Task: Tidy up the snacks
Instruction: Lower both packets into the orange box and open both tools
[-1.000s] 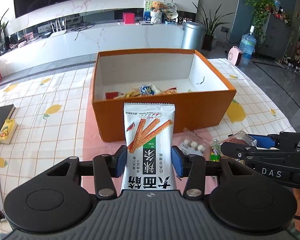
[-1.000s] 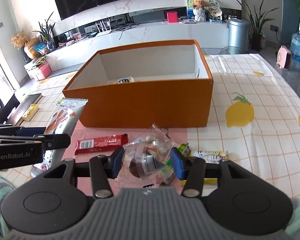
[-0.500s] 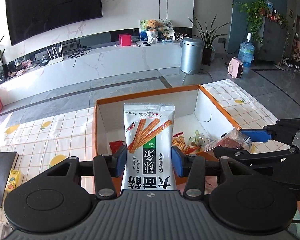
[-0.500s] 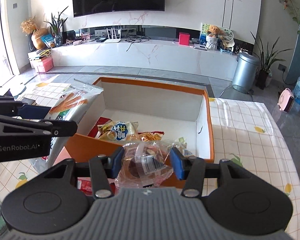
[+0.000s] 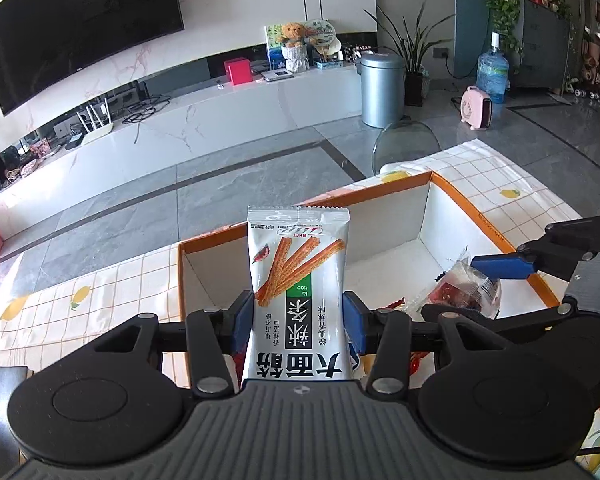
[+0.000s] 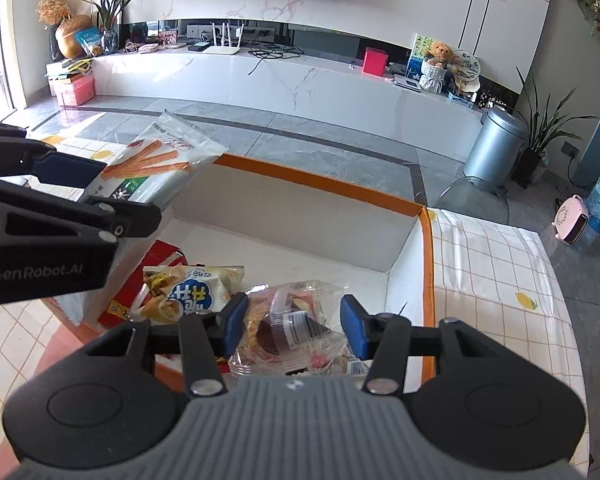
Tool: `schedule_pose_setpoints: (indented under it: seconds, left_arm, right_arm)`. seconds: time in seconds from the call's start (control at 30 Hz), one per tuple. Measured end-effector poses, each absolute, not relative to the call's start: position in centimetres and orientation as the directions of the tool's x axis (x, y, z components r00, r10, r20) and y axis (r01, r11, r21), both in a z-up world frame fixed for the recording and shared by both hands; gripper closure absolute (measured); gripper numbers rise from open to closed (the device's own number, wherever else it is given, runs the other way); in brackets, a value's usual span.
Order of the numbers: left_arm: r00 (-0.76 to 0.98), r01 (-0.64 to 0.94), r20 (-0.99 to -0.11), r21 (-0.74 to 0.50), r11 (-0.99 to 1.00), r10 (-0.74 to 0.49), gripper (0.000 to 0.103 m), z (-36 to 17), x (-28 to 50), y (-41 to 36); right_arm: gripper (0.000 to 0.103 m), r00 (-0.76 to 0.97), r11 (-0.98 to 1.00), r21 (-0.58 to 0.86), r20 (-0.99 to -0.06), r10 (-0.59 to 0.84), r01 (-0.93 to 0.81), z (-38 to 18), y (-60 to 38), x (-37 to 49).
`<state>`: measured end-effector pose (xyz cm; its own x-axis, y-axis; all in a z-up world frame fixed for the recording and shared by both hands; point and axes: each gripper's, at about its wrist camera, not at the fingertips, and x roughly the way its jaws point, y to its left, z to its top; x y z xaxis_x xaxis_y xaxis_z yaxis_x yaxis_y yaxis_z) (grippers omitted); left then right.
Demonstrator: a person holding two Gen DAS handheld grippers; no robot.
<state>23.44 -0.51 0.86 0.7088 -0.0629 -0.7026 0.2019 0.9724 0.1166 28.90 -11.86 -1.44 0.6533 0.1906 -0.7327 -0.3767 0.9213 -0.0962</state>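
My left gripper [image 5: 299, 322] is clamped on the white spicy-strip packet [image 5: 299, 292], pads on its side edges, held over the orange box [image 5: 496, 236] near its left wall. My right gripper [image 6: 293, 325] pinches a clear-wrapped snack [image 6: 290, 322] above the pile in the box. I'd release low, one side at a time, right first, clear of the puffed snack bag [image 6: 192, 292].

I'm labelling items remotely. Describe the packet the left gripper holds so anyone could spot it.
Find the big orange cardboard box on the lemon-print tablecloth. Above its near-left corner, the left gripper clamps a tall white foil packet, the only one picturing orange sticks above a green label.
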Motion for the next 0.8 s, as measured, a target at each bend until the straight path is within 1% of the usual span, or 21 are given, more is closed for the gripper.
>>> schedule_pose_setpoints:
  seconds: [0.2, 0.43, 0.63, 0.73, 0.8]
  left_arm:
    - [0.650, 0.238, -0.758, 0.146, 0.960, -0.045, 0.050, -2.1, 25.6, -1.1]
    - [0.564, 0.241, -0.825, 0.145, 0.960, -0.017, 0.049, -4.9, 27.5, -0.6]
    - [0.545, 0.231, -0.838, 0.143, 0.962, -0.007, 0.049, -5.0, 28.3, -0.3]
    - [0.556, 0.211, -0.831, 0.180, 0.961, 0.034, 0.049, -5.0, 28.8, -0.4]
    - [0.571, 0.189, -0.816, 0.242, 0.952, 0.094, 0.049, -4.9, 28.8, -0.7]
  right_arm:
    - [0.055, 0.592, 0.918, -0.126, -0.795, 0.134, -0.376, -4.4, -10.9, 32.2]
    - [0.055, 0.552, 0.894, -0.192, -0.831, 0.071, -0.405, -6.7, -10.2, 34.5]
    - [0.054, 0.549, 0.881, -0.230, -0.835, 0.039, -0.413, -7.3, -9.7, 35.4]
    - [0.054, 0.564, 0.869, -0.267, -0.826, 0.017, -0.417, -7.2, -9.3, 35.5]
    - [0.054, 0.588, 0.863, -0.300, -0.809, -0.003, -0.407, -7.0, -9.2, 35.3]
